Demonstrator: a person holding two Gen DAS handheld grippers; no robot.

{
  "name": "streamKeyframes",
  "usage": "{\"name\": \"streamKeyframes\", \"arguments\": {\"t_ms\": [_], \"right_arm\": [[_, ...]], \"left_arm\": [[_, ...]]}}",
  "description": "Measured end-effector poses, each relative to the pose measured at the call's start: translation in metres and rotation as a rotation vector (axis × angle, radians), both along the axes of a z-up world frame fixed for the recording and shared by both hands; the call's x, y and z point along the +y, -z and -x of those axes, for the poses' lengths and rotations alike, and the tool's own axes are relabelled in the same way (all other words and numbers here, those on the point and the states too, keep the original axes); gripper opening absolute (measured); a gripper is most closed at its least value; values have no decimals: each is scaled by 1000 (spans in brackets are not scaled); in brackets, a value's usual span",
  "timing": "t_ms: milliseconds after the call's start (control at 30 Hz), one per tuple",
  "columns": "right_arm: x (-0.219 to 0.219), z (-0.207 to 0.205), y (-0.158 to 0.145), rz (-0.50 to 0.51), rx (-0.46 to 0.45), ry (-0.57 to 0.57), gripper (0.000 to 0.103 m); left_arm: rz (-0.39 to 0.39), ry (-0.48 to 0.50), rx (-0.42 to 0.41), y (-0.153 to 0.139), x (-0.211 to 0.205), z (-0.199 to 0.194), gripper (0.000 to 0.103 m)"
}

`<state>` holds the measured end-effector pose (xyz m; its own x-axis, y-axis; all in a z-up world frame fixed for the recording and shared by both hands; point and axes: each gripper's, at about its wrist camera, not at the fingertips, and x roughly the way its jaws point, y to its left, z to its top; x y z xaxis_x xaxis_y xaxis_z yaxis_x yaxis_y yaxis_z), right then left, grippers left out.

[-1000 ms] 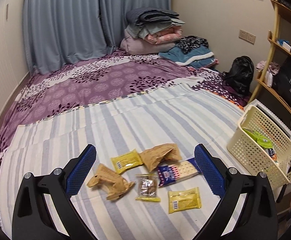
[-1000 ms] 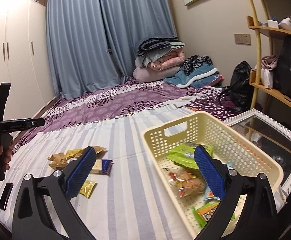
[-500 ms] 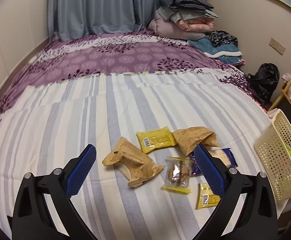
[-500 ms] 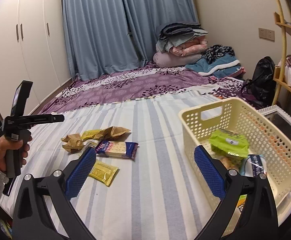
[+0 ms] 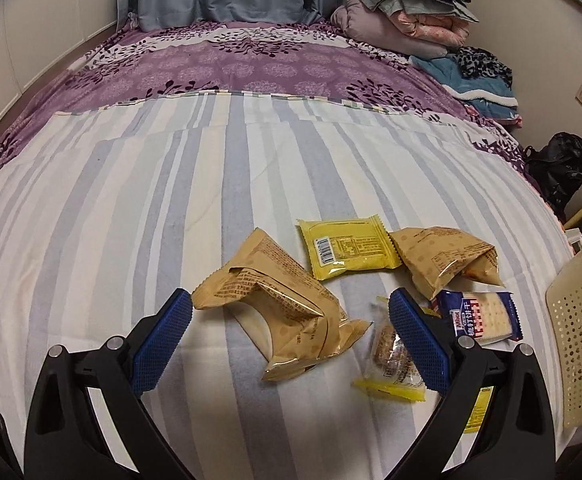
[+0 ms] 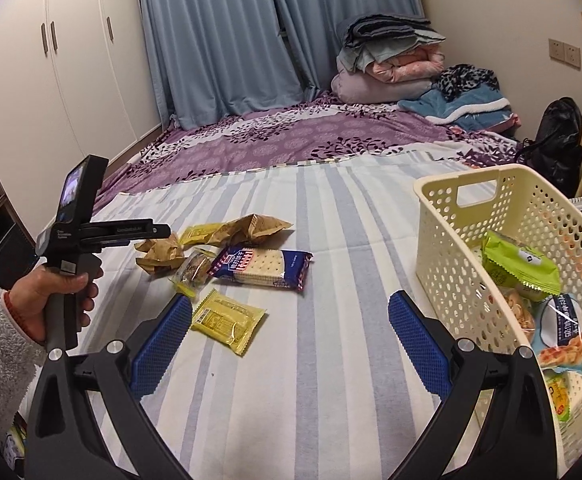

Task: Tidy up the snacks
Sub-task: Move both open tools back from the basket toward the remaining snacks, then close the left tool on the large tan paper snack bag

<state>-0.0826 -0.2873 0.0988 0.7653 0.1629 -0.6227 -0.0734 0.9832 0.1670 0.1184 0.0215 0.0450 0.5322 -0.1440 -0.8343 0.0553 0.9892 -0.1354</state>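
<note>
While my left gripper (image 5: 290,336) hangs low over the striped sheet (image 5: 171,208), its blue pads are spread wide and hold nothing. Between those pads lies a crumpled tan packet (image 5: 279,304), flat on the sheet, not touched by either finger. Just inside my right-hand pad sits a clear-wrapped cookie pack (image 5: 391,356) with yellow ends, partly hidden behind that pad. Past it, a blue cracker pack (image 5: 479,314) lies beside a second tan packet (image 5: 447,260), and a yellow packet (image 5: 349,248) rests between the two tan ones, barcode side up. Another yellow wrapper peeks out under my right finger, though I can barely make it out.

Over on the other side, my right gripper (image 6: 290,336) is open just as wide, empty, hovering above bare sheet. A yellow packet (image 6: 227,318) lies just beside its left pad; I can't tell if they touch. Further out, the cracker pack (image 6: 261,266) and the tan packets cluster near my left hand (image 6: 57,300), which grips the black handle. To my right stands the cream basket (image 6: 447,240), with a green packet (image 6: 519,264) and other snacks inside. Beyond everything, a purple floral quilt (image 6: 291,136), folded bedding (image 6: 387,56) and blue curtains (image 6: 219,40).
</note>
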Motion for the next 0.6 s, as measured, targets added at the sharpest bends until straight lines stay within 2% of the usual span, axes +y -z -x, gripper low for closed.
{"name": "streamKeyframes", "arguments": {"t_ms": [167,233,300,600], "right_arm": [[1,-8,6,-7,20,-2,98],[2,-12,9,-10,29,-7,98],[4,-16,11,-10,38,-15,98],[18,-28,19,-11,58,-47,98]], "left_arm": [[-59,-8,19,16,5,-1,100],[-59,-16,27,19,13,0,100],[-43,-17,27,20,22,2,100],[-108,-61,28,21,64,9,100]]}}
